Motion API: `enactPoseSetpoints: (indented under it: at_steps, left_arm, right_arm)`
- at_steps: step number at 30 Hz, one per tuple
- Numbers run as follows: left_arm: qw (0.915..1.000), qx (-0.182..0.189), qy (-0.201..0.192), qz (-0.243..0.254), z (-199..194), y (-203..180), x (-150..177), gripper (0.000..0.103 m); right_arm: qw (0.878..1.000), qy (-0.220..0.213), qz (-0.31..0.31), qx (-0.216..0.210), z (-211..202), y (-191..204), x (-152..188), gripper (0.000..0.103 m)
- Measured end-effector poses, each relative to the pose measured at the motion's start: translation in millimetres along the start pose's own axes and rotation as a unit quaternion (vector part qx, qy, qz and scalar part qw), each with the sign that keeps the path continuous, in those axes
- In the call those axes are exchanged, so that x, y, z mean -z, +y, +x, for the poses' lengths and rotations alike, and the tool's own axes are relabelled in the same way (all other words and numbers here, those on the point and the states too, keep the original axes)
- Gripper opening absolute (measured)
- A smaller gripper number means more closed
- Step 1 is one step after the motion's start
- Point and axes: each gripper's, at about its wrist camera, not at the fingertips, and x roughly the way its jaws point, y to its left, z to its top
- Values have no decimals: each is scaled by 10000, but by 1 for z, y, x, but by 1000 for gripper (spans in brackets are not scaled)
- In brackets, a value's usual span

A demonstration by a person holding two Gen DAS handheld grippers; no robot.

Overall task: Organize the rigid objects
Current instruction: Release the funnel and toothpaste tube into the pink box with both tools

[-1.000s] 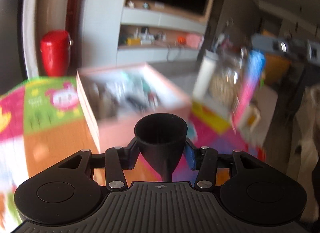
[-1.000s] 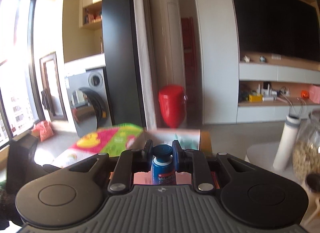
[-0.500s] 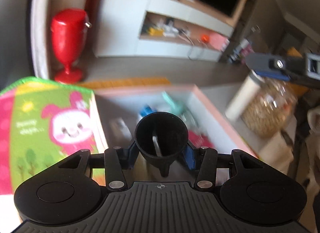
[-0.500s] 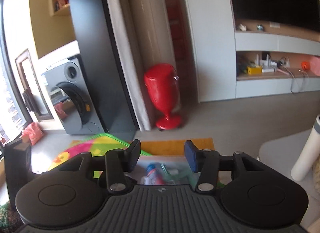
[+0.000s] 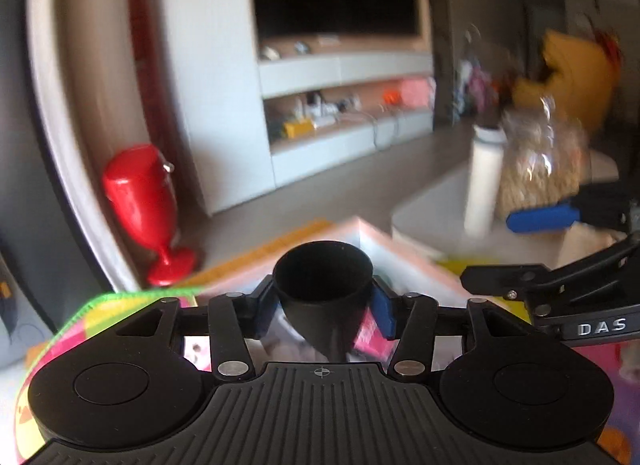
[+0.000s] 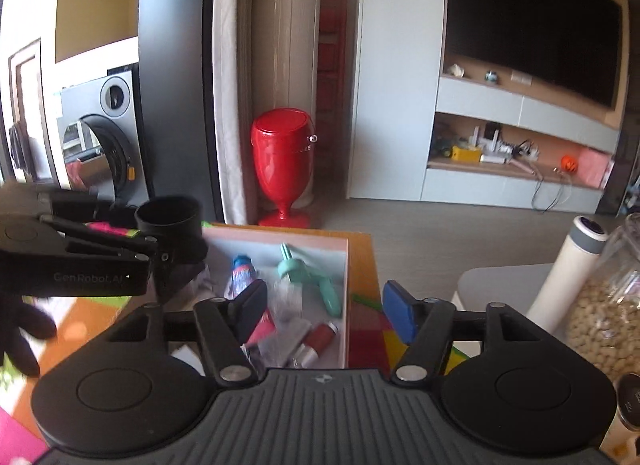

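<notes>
My left gripper point(image 5: 324, 305) holds a black funnel point(image 5: 323, 281) upright between its blue pads, and its jaws are starting to open. In the right wrist view the funnel point(image 6: 170, 221) hangs over the left edge of the pink-rimmed box point(image 6: 346, 285). My right gripper point(image 6: 326, 309) is over the box's near side, its jaws opening with nothing between them. In the box lie a blue-capped tube point(image 6: 242, 273), a teal tool point(image 6: 310, 275), a red tube point(image 6: 322, 337) and several other small items. A black-gloved hand point(image 6: 20, 329) grips the left gripper.
The box sits on a colourful play mat point(image 5: 92, 317). A red pedestal bin point(image 6: 282, 169) stands behind it by the wall. To the right, a low white table point(image 6: 500, 281) carries a white bottle point(image 6: 570, 265) and a jar of nuts point(image 6: 604, 305).
My right gripper has opened and let go of the blue-capped tube, which now lies in the box. The left gripper has carried the funnel over the box's edge.
</notes>
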Motion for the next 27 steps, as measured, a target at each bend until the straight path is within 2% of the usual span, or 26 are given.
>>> enactPoseSetpoints:
  at_steps: [1,3,4,6,7,8,9,12,14,16,21,24,27]
  left_arm:
    - [9996,172,61,-196,5,3,1,56]
    - [9978,76,195,-629,13,11,6,54]
    - [9953,251,226,-904,16,17,7,56]
    - [9916,-6,276,-1265,19,25,11,51]
    - [9900,71,249,-1383,20,28,12,52]
    - [9857,301,181,-1646,18,34,14,54]
    - [9818,271,104,-1879,15,40,16,53]
    - [9851,-326,-220,-1672,-8,37,22,50]
    - [9861,-367,-240,-1601,-32,30,35,50]
    - [9861,-421,-119,-1601,-52,22,52,50]
    - [9816,-950,65,-1657,-92,0,107,50]
    - [9792,-955,296,-1766,-92,-7,135,50]
    - [9761,-1010,612,-1822,-77,-8,150,51]
  right_arm:
    - [10000,30,8,-29,-2,1,5,69]
    - [10000,66,35,-44,-6,1,15,69]
    - [10000,67,45,-23,-9,1,21,69]
    - [9999,96,79,12,-11,1,30,70]
    - [9998,131,123,5,-12,-1,34,70]
    - [9997,182,187,-12,-12,-5,39,70]
    - [9994,239,268,-24,-11,-8,43,70]
    - [9976,423,532,-95,-12,-18,55,70]
    - [9966,483,660,-115,-14,-21,66,70]
    - [9960,499,736,-75,-15,-19,76,75]
    - [9956,551,716,-260,-18,4,92,78]
    - [9963,607,500,-332,-18,27,99,83]
    - [9958,849,302,-174,-7,46,105,84]
